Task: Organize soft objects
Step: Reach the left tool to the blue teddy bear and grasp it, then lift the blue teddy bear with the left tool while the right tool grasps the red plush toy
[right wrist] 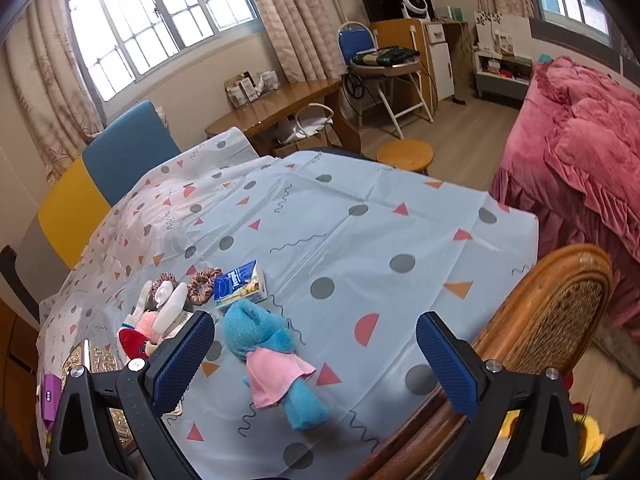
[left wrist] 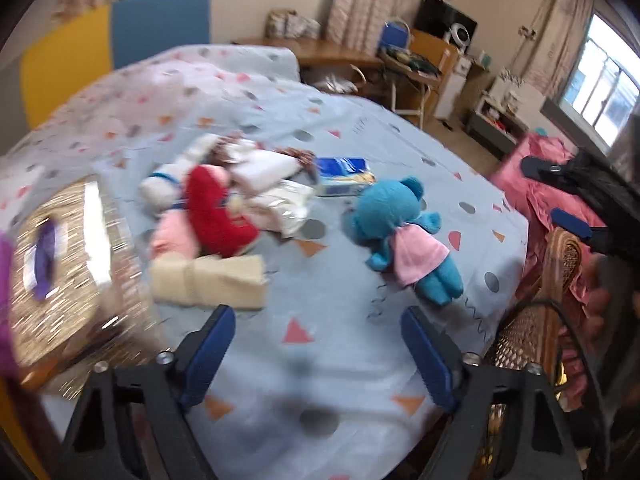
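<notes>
In the left wrist view, the left gripper [left wrist: 318,354] hangs over the table [left wrist: 360,360] with its jaws wide apart and nothing between them. A blue teddy [left wrist: 404,236] in a pink dress lies flat on the cloth, just past the right finger. Its head points far and a bit left, and its legs point near and right, so it lies long on a slant. To the left is a heap of soft things: a red plush [left wrist: 218,216], a white plush [left wrist: 176,176] and a pink one [left wrist: 174,236], all touching. A folded cream cloth [left wrist: 210,280] lies in front of the heap. A blue tissue pack [left wrist: 344,178] sits between the heap and the teddy, farther back. At the far left is a shiny gold basket [left wrist: 68,264]. It is blurry, and something purple [left wrist: 45,258] is in it. The right gripper [left wrist: 560,190] shows at the right edge, with its jaws open.

In the right wrist view, the right gripper [right wrist: 314,354] is open and empty too. The teddy [right wrist: 272,360] lies between its fingers but farther away, head far, legs near. The tissue pack [right wrist: 240,286] is just behind its head. Two brown hair ties [right wrist: 202,282] lie left of the pack. The basket [right wrist: 96,364] peeks out behind the left finger. A wicker chair [right wrist: 560,312] stands at the near right.
</notes>
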`<state>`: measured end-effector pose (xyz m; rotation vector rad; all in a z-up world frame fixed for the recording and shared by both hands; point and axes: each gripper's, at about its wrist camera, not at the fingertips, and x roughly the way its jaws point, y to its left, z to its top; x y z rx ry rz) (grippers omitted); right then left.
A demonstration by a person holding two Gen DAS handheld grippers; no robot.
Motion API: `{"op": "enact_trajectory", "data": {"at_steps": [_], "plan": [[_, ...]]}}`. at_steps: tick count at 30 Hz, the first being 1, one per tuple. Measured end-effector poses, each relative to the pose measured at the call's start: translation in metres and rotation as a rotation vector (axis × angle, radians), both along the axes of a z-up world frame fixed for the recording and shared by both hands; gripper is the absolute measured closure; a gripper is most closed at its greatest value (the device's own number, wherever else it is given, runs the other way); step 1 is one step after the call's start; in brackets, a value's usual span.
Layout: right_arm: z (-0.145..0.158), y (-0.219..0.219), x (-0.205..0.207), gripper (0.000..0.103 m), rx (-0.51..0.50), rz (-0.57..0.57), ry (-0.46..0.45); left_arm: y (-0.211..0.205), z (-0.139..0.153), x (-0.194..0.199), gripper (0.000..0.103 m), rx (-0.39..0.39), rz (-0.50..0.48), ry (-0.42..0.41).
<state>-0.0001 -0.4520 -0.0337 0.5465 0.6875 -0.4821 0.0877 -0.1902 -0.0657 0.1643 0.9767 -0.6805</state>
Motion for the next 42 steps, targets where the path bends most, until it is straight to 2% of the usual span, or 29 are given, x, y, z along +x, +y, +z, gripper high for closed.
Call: {"op": "enact_trajectory", "data": {"at_steps": [3,8,11,16,17,18,19,21,23,25,27,30,33,39,42], "plan": [[0.000,-0.003,0.000,0.000,-0.004,0.025,-0.002,-0.034,-0.013,0.016,0.028,0.018,-0.029,0.048],[-0.002,-0.009,0.004,0.000,-0.003,0.047,0.004,-0.087,-0.026,0.036,0.028,0.034,-0.064,0.083],[-0.004,-0.017,0.007,0.000,0.008,0.043,0.010,-0.111,-0.038,0.050,0.026,0.023,-0.055,0.151],[-0.010,-0.027,0.013,0.000,0.014,0.040,0.035,-0.145,-0.063,0.062,0.025,0.077,-0.045,0.177],[-0.010,-0.028,0.014,0.000,0.016,0.041,0.036,-0.147,-0.071,0.064,0.035,0.073,-0.044,0.191],[-0.011,-0.029,0.016,0.000,0.018,0.046,0.036,-0.144,-0.076,0.064,0.055,0.039,-0.052,0.221],[-0.011,-0.029,0.018,0.000,0.020,0.055,0.039,-0.138,-0.076,0.063,0.065,0.004,-0.058,0.225],[-0.011,-0.028,0.022,0.000,0.024,0.075,0.041,-0.124,-0.070,0.058,0.073,-0.014,-0.070,0.194],[-0.011,-0.028,0.028,0.002,0.029,0.092,0.041,-0.106,-0.064,0.048,0.073,-0.025,-0.108,0.171],[-0.011,-0.027,0.038,0.011,0.051,0.115,0.046,-0.083,-0.057,0.031,0.073,-0.011,-0.149,0.111],[-0.010,-0.023,0.047,0.014,0.066,0.145,0.044,-0.063,-0.054,0.017,0.073,0.002,-0.178,0.082],[-0.009,-0.005,0.067,0.020,0.085,0.229,0.067,-0.026,-0.050,-0.001,0.073,0.008,-0.185,0.046],[-0.012,0.025,0.094,0.025,0.107,0.379,0.101,0.015,-0.047,-0.016,0.073,-0.008,-0.156,0.043],[-0.025,0.115,0.156,0.026,0.086,0.670,0.171,0.077,-0.052,-0.039,0.073,-0.019,-0.053,0.050],[-0.036,0.156,0.184,0.028,0.036,0.740,0.194,0.098,-0.064,-0.038,0.073,-0.025,0.019,0.083]]}}
